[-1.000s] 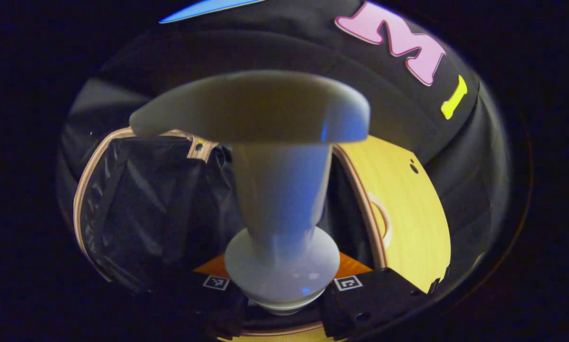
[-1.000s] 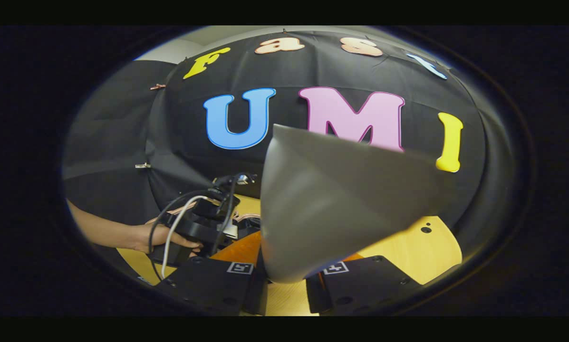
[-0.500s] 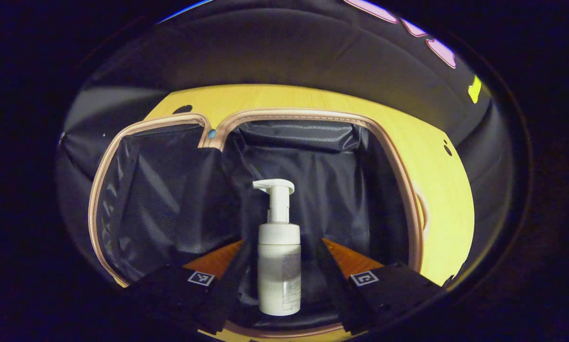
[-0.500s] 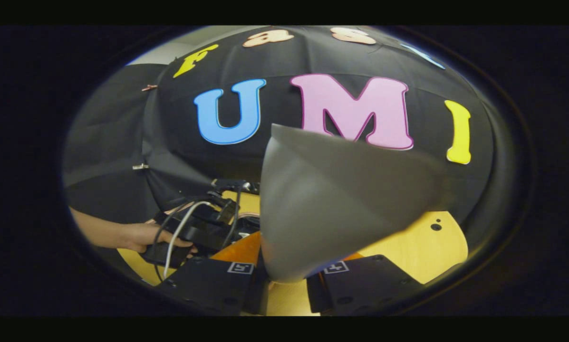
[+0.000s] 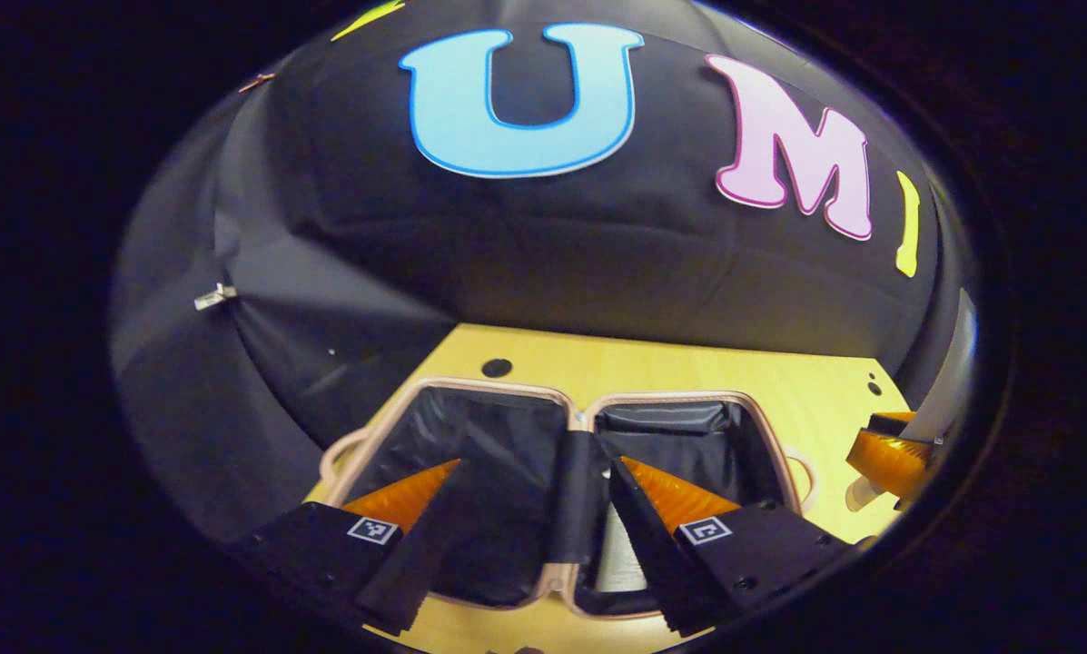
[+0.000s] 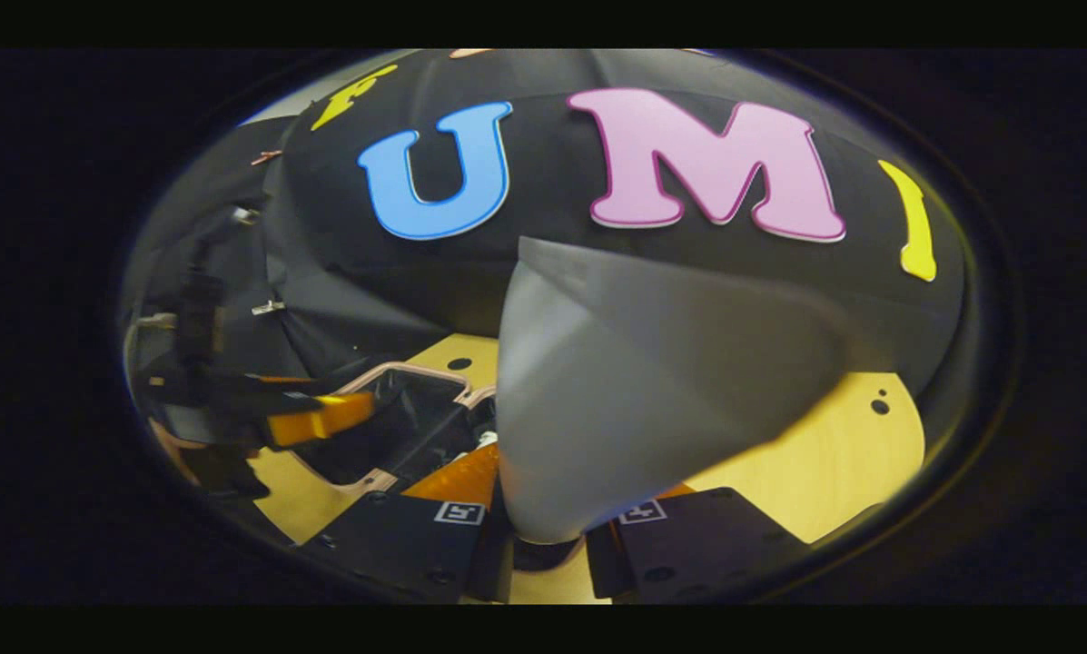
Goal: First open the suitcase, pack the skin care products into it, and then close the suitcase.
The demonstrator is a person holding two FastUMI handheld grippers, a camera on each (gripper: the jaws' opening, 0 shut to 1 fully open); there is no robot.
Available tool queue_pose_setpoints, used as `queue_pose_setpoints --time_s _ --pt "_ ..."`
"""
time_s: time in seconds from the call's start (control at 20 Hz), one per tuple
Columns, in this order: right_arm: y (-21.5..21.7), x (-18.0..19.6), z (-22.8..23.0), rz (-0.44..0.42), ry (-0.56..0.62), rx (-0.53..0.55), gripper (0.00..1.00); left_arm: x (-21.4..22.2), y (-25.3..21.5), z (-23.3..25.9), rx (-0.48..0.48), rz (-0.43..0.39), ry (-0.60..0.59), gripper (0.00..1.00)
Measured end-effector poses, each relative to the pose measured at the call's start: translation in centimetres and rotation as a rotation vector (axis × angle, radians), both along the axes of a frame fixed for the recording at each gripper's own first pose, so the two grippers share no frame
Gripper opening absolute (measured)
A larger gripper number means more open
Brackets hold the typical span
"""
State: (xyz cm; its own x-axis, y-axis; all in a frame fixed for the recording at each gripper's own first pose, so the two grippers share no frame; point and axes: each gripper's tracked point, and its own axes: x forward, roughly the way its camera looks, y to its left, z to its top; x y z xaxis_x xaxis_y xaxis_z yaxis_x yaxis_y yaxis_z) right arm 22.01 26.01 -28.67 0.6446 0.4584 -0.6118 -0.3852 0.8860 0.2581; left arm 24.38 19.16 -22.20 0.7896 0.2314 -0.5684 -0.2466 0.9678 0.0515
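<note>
The suitcase point(image 5: 670, 397) lies open on the yellow table, pink-rimmed, with two black-lined halves. A white pump bottle point(image 5: 617, 559) rests in its right half, mostly hidden behind one finger. My left gripper point(image 5: 538, 463) hovers above the case, open and holding nothing. My right gripper point(image 6: 561, 509) is shut on a grey tube point(image 6: 652, 391), whose wide end fans out toward the wall. In the right gripper view the suitcase point(image 6: 407, 368) sits low on the left with the left gripper point(image 6: 316, 418) blurred above it. The right gripper point(image 5: 888, 454) and its tube point(image 5: 947, 381) appear at the far right of the left gripper view.
The wooden table point(image 5: 688, 363) runs back to the black cloth wall and has small dark holes point(image 5: 496, 368). Bare tabletop point(image 6: 825, 454) lies to the right of the tube. A metal clip point(image 5: 214, 296) hangs on the cloth at the left.
My left gripper let go of the pump bottle inside the suitcase, then drew back and up. My right gripper carried the tube closer to the suitcase.
</note>
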Motion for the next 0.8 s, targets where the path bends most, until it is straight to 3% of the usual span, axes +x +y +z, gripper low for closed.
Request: queue_pose_setpoints --time_s 0.15,0.25,0.4,0.7,0.8 --pt "2.5 -0.5 -3.9 0.016 0.101 -0.021 0.31 -2.2 3.3 3.4 0.05 0.031 -0.134 0.96" --pt "3.4 -0.9 -6.5 0.038 0.152 -0.069 0.3 -3.9 4.2 4.5 0.034 0.077 -0.186 0.96" --pt "4.3 -2.0 -10.3 0.013 0.31 -0.101 0.29 -6.2 4.6 4.2 -0.011 0.132 -0.181 0.96" --pt "3.8 -4.7 -15.9 -0.03 0.524 -0.213 0.28 -9.3 7.3 5.1 -0.009 0.202 -0.188 0.96" --pt "3.3 -5.4 -16.7 -0.049 0.568 -0.241 0.4 -9.9 7.8 5.3 0.007 0.211 -0.188 0.96"
